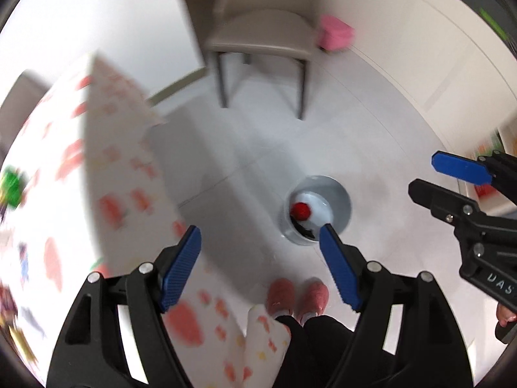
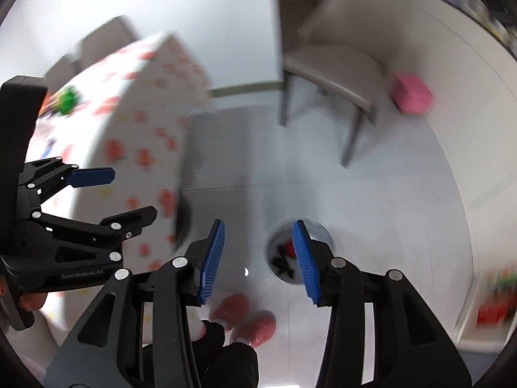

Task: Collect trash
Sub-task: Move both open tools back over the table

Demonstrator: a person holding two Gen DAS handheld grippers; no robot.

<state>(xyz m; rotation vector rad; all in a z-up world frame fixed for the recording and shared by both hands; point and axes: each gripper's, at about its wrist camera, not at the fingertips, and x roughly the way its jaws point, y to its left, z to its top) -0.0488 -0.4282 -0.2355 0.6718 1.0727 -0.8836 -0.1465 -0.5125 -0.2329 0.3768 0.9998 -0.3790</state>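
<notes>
Now high over the floor, both grippers empty. Left gripper [image 1: 260, 263] wide apart, nothing between the pads; right gripper [image 2: 260, 260] about half apart, equally bare. Bin [image 1: 336, 194] down on the floor, right of the table [image 1: 74, 168], close ahead of the pink shoes [image 1: 297, 294]; red trash [image 1: 301, 210] and dark scraps already inside. More litter, green [image 1: 11, 184] among it, blurred at the table's far left. Risks from here: reaching while the view smears and clipping the table edge, snagging the hanging cloth [image 1: 129, 148], or knocking the bin with a foot.
</notes>
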